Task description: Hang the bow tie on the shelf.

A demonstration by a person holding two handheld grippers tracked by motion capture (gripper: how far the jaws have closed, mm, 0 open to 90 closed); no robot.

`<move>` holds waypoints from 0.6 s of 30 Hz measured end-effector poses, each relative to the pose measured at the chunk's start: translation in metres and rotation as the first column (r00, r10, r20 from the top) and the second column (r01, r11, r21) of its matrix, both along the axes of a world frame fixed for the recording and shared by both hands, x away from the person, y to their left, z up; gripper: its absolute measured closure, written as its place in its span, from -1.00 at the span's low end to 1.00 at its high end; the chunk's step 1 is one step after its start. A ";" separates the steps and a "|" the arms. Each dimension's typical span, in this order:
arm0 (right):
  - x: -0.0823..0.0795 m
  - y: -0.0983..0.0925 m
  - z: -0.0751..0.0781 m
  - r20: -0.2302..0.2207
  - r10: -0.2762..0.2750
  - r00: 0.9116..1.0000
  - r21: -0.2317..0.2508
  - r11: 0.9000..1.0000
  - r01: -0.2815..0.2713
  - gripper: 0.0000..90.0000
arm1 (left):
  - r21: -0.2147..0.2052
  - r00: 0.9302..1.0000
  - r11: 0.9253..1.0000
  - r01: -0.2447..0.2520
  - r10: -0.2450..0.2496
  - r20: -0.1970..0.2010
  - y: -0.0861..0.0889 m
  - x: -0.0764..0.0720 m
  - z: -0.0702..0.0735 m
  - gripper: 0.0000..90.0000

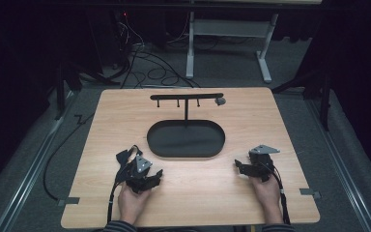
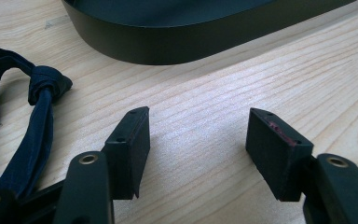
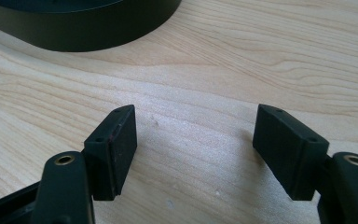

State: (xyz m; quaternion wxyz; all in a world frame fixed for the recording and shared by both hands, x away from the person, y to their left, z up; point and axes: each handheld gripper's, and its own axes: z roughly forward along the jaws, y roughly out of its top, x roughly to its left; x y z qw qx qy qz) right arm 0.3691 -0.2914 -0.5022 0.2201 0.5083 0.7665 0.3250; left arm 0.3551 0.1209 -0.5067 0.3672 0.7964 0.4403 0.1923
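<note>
Resting both on the table (image 1: 198,188) at lower frame, we hold the left gripper (image 2: 198,140) and right gripper (image 3: 196,144) wide open and empty; we'd approach the centre black tray (image 1: 186,153) squarely, avoiding the dark strap (image 2: 32,135).

The surface (image 1: 193,188) looks like pale wood with a clear grain and a smooth, slightly satin finish. The oval tray (image 1: 186,138) is matt black, probably metal or plastic, can't tell which. Both tools have matt black plastic-looking jaws, and a dark woven cloth strap (image 2: 32,135) lies beside the left tool (image 2: 198,149).
</note>
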 end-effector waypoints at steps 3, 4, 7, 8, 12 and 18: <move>0.000 0.000 0.000 -0.001 -0.002 1.000 0.001 1.000 0.002 -0.29 | 0.000 1.000 1.000 0.001 -0.001 0.000 0.000 0.000 0.000 -0.11; 0.000 0.000 0.000 0.000 0.000 1.000 0.000 1.000 0.000 -0.29 | 0.000 1.000 1.000 0.001 -0.001 -0.001 0.000 0.000 0.000 -0.11; 0.000 0.000 0.000 0.000 0.000 1.000 0.000 1.000 0.000 -0.29 | 0.000 1.000 1.000 0.003 -0.003 -0.001 0.000 0.000 0.000 -0.12; 0.000 0.000 0.000 0.000 0.000 1.000 0.000 1.000 0.000 -0.29 | 0.001 1.000 1.000 0.004 -0.004 -0.004 0.000 0.000 0.000 -0.13; 0.000 0.000 0.000 0.000 -0.001 1.000 0.001 1.000 0.001 -0.29 | 0.002 1.000 1.000 0.003 -0.003 -0.005 -0.001 0.000 0.000 -0.15; 0.000 0.000 0.000 -0.001 -0.001 1.000 -0.004 1.000 0.001 -0.29 | 0.003 1.000 1.000 -0.004 0.004 -0.006 -0.002 -0.001 0.000 -0.16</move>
